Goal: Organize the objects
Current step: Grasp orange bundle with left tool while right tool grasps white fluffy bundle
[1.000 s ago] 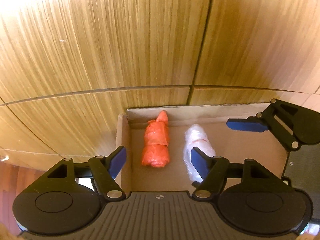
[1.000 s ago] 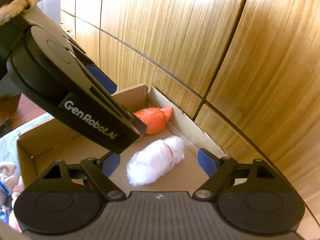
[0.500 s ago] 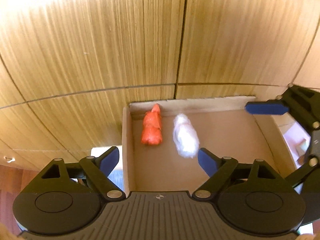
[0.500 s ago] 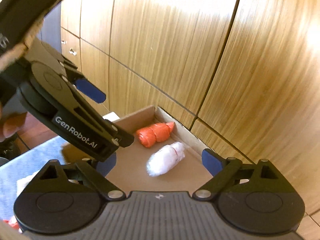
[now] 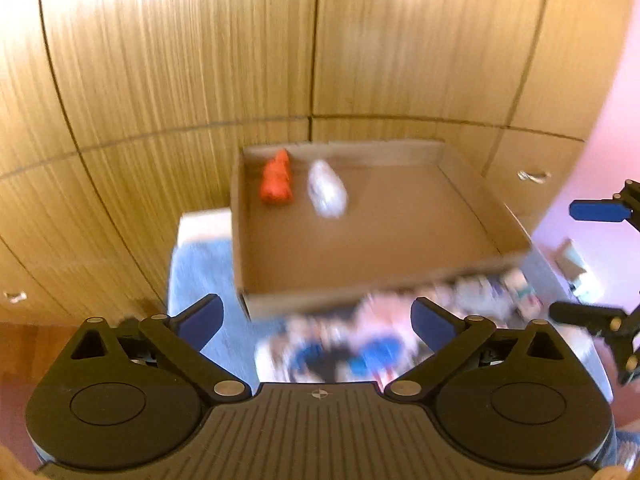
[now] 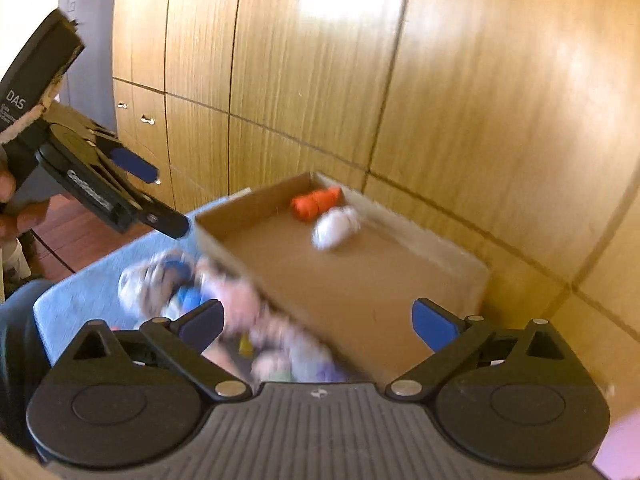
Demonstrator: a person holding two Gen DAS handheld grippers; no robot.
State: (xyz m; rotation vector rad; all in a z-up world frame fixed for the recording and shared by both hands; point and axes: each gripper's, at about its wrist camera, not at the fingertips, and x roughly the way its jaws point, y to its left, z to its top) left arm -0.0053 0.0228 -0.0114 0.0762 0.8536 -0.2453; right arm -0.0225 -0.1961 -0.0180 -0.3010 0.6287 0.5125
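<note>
Cardboard tray (image 5: 472, 184) against the wood cabinets holds just two things so far, an orange bundle (image 5: 275, 182) and a white bundle (image 5: 327, 194), side by side in its far corner. Left gripper (image 5: 316, 318) and right gripper (image 6: 318, 320) have just been opening, jaws spread and empty. A blurred pile of small items (image 6: 176, 284) waits unsorted on the blue cloth (image 6: 92, 292).

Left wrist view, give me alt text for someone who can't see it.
A shallow cardboard box sits against wooden cabinet doors, holding an orange bundle and a white bundle side by side near its far left corner. The open, empty left hand-held gripper frames a blurred pile of small items.
</note>
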